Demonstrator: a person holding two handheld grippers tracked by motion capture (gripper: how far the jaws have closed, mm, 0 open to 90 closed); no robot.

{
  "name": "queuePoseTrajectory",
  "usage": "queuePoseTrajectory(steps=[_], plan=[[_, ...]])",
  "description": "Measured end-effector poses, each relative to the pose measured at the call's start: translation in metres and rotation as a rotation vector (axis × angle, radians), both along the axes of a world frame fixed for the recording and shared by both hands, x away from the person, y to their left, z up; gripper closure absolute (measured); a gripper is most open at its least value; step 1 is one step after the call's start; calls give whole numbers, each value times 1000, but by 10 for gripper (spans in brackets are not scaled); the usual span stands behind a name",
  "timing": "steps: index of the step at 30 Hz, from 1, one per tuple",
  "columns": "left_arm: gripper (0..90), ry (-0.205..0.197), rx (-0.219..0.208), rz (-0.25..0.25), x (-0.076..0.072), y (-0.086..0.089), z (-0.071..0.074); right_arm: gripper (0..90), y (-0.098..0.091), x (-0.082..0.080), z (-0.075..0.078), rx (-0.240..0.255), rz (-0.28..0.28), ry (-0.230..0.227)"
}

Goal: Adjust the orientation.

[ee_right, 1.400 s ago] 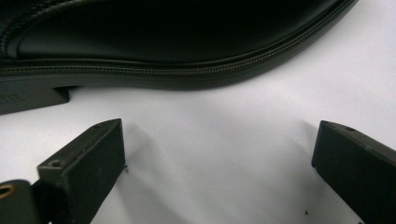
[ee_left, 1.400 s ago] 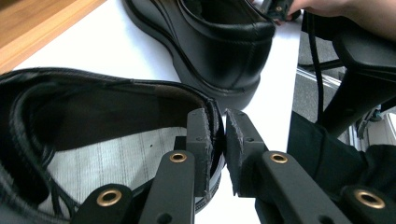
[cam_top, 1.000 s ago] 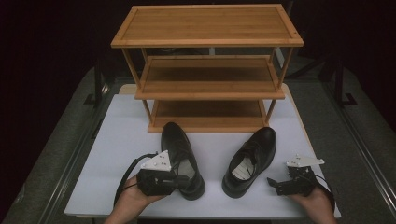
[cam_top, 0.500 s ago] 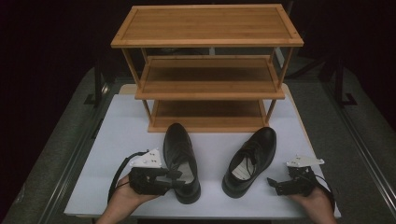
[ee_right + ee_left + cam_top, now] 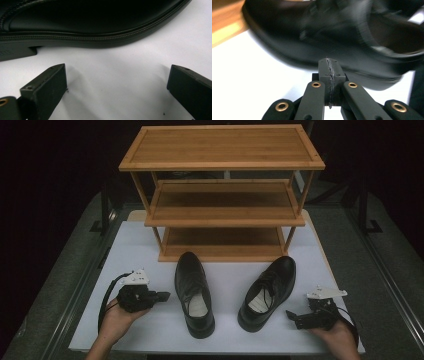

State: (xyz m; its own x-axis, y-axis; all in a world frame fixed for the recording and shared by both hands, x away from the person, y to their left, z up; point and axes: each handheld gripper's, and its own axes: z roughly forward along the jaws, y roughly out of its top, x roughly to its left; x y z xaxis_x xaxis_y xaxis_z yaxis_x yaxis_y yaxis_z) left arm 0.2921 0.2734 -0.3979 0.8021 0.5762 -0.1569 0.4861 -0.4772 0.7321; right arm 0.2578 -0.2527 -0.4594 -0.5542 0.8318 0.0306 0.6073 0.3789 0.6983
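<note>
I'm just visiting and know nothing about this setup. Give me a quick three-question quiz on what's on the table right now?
1. True or false: a black leather shoe sits on the three-tier wooden shoe rack.
2. Which gripper has its jaws closed together: left gripper or right gripper?
3. Fill in: the two shoes, left black leather shoe and right black leather shoe, rest on the ___ tabletop.

Key: 1 false; 2 left; 3 white.

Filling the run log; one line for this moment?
left gripper: shut, empty | right gripper: open | shoes: on table | rack: empty
</note>
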Motion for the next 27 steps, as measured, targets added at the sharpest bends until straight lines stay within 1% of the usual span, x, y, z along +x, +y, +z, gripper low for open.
queuePoseTrajectory(steps=[4,7,8,9,10,13,18,19,22,25,27], plan=[[899,-3,60,62,20,1,-15,23,0,0,0,0,0,0],[899,-8,91,104,37,-2,-23,23,0,0,0,0,0,0],[899,-17,118,114,43,-4,-26,23,0,0,0,0,0,1],[899,-17,118,114,43,-4,-26,23,0,0,0,0,0,1],[899,-24,138,123,47,-5,-29,23,0,0,0,0,-1,1],[899,-30,167,133,55,-10,-33,23,0,0,0,-1,1,0],[900,-18,162,106,61,-19,-37,23,0,0,0,0,0,-1],[900,-25,163,106,61,-20,-37,23,0,0,0,0,0,-1],[900,-21,162,103,61,-20,-37,23,0,0,0,0,0,-1],[900,-26,158,96,62,-22,-37,23,0,0,0,0,0,-1],[900,-28,146,91,64,-24,-38,23,0,0,0,0,1,0]])
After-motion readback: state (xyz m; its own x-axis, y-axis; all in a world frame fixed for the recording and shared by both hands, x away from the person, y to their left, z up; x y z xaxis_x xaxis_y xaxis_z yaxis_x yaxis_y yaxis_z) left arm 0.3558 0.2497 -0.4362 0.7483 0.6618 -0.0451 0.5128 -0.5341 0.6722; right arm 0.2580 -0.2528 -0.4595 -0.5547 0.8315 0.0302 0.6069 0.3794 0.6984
